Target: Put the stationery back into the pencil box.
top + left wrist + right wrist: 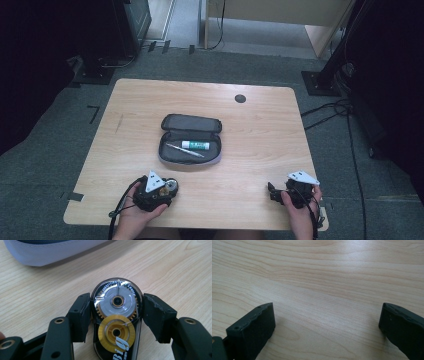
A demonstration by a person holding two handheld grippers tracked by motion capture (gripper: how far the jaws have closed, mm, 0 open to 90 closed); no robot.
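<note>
A correction tape dispenser (117, 302), clear black with a yellow gear wheel, lies flat on the wooden table near its front left edge (170, 185). My left gripper (116, 315) is shut on it, one black pad against each side of its body; in the high view that gripper (166, 190) sits in the person's left hand. At the front right my right gripper (272, 192) rests in the other hand. Its jaws stand wide apart (327, 322) over bare wood with nothing between them.
An open grey pencil case (191, 122) lies at the table's middle with a pen (185, 150) and a white glue stick (195, 145) inside; its pale edge (50, 252) is just beyond the tape. A black grommet (240, 98) sits near the far edge. Cables and stands surround the table.
</note>
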